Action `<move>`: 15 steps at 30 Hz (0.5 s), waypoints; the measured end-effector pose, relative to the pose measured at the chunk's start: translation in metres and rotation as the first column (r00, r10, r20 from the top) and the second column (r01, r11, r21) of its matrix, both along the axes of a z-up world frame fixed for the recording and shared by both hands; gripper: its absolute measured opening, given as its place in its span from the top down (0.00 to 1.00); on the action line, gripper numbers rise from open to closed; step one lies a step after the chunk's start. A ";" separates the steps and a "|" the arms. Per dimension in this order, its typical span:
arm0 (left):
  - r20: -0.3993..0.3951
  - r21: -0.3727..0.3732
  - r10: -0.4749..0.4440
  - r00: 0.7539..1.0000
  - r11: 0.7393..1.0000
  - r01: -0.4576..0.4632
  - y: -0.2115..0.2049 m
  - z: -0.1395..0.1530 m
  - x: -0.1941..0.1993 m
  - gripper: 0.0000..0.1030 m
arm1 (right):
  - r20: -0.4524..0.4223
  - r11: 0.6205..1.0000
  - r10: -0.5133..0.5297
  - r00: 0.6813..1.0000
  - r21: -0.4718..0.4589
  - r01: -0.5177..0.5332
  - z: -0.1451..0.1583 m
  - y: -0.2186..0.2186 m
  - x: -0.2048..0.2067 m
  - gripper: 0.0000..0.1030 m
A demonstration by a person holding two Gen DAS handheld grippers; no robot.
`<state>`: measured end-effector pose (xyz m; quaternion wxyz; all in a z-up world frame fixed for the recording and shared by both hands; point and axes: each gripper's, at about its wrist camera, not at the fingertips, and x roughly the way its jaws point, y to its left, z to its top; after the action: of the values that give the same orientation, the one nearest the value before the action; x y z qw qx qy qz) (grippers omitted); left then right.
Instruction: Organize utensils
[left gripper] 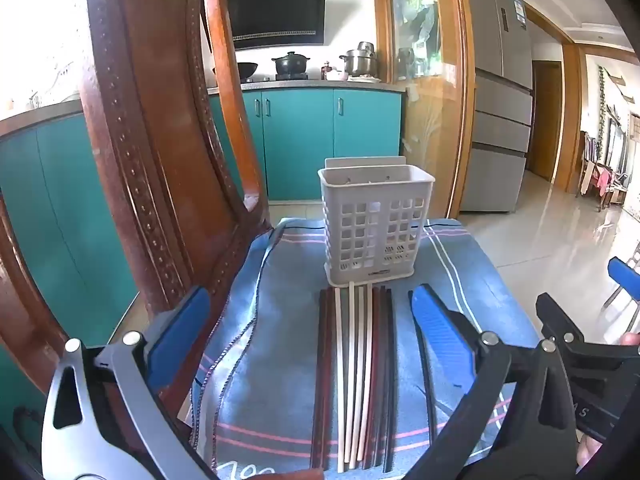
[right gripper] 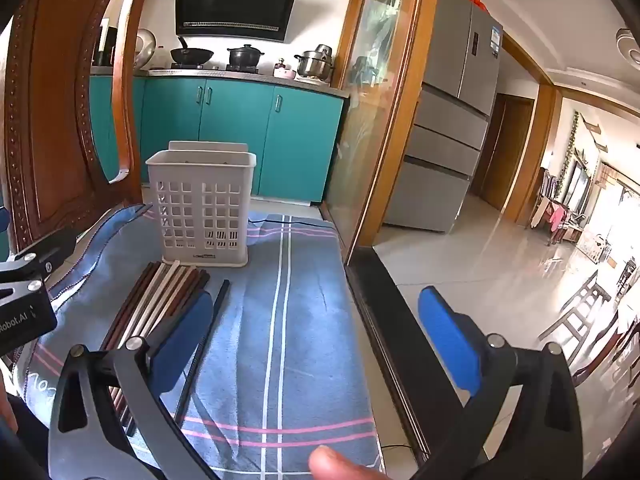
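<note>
A white slotted utensil basket (left gripper: pixel 375 224) stands upright on a blue striped cloth (left gripper: pixel 472 280); it also shows in the right wrist view (right gripper: pixel 202 208). Several chopsticks (left gripper: pixel 356 376), dark brown and pale, lie side by side in front of it, pointing at its base. They show in the right wrist view (right gripper: pixel 160 304) too. One dark chopstick (right gripper: pixel 202 344) lies apart, to their right. My left gripper (left gripper: pixel 308 336) is open, held above the chopsticks. My right gripper (right gripper: pixel 316 344) is open over bare cloth right of them. Both are empty.
A carved wooden chair back (left gripper: pixel 160 152) rises at the left, close to the left gripper. The cloth's right edge meets a dark door rail (right gripper: pixel 384 320) and a glass sliding door (right gripper: pixel 372 120). Teal kitchen cabinets (left gripper: pixel 300 136) and a grey fridge (left gripper: pixel 500 112) stand beyond.
</note>
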<state>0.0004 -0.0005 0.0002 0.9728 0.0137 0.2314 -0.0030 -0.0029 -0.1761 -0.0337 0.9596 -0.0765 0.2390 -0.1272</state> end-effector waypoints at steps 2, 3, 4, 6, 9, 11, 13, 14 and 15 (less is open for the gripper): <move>-0.008 -0.004 0.001 1.000 1.000 -0.001 0.000 0.000 0.001 0.02 | 0.000 1.000 -0.001 1.000 -0.001 0.001 0.000 0.001 0.000 0.03; -0.012 -0.011 0.000 1.000 1.000 -0.001 0.001 0.000 0.001 0.02 | 0.000 1.000 0.000 1.000 -0.002 0.000 -0.001 0.001 0.000 0.03; -0.011 -0.010 -0.001 1.000 1.000 0.000 0.001 0.000 0.002 0.02 | 0.001 1.000 0.000 1.000 -0.002 0.000 -0.001 0.001 0.000 0.03; -0.013 -0.008 0.001 1.000 1.000 -0.001 0.001 0.000 0.004 0.02 | 0.004 1.000 -0.001 1.000 -0.004 0.001 -0.001 0.002 0.000 0.03; -0.005 -0.010 -0.001 1.000 1.000 0.001 0.001 -0.001 0.000 0.02 | 0.000 1.000 0.002 1.000 -0.001 -0.002 0.000 0.001 0.000 0.03; -0.006 -0.009 -0.004 1.000 1.000 0.003 0.002 -0.001 0.000 0.02 | 0.001 1.000 0.001 1.000 0.001 -0.001 0.001 0.000 -0.001 0.03; -0.007 -0.008 -0.005 1.000 1.000 0.005 0.001 0.000 0.000 0.02 | 0.003 1.000 0.000 1.000 0.005 0.000 0.003 -0.002 -0.003 0.03; -0.008 -0.008 -0.004 1.000 1.000 0.004 0.003 0.000 -0.001 0.03 | 0.004 1.000 0.003 1.000 0.001 -0.003 -0.001 0.001 -0.002 0.03; -0.009 -0.008 -0.004 1.000 1.000 0.004 0.003 0.000 -0.001 0.03 | 0.005 1.000 0.003 1.000 0.002 -0.003 0.000 0.002 -0.002 0.03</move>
<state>-0.0002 0.0023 -0.0001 0.9717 0.0104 0.2358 -0.0061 -0.0053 -0.1742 -0.0333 0.9605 -0.0755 0.2365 -0.1257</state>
